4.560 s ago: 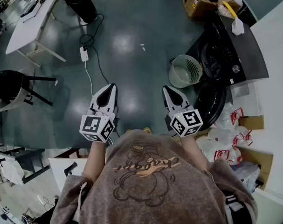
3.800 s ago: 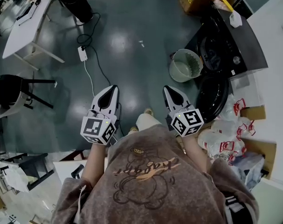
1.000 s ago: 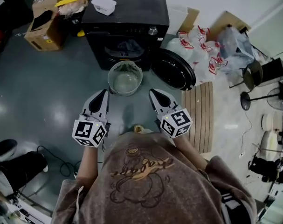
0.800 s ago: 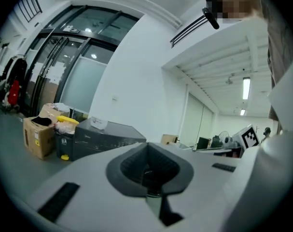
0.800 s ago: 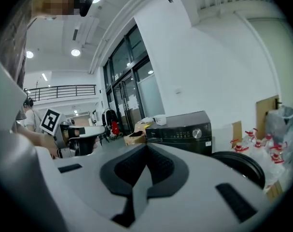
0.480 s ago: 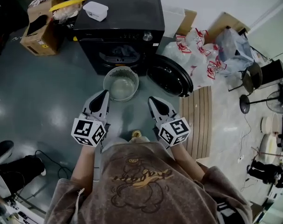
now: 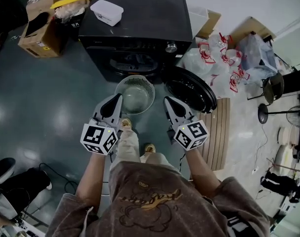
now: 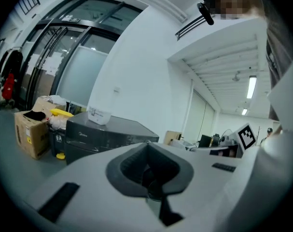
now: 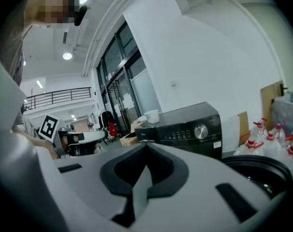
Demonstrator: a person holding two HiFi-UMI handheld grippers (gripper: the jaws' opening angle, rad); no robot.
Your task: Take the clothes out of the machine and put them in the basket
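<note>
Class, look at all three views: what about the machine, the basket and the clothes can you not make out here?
- Clothes: head view, only a dim patch in the machine opening; how many, unclear.
- Basket: in neither gripper view, hidden below the left hand-held gripper and right hand-held gripper.
- Door: right gripper view, mostly behind that gripper.
- White tub print: too small.

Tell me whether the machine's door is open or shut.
Open. In the head view the round door hangs swung out to the right of the machine, leaving the drum opening exposed behind the basket.
</note>
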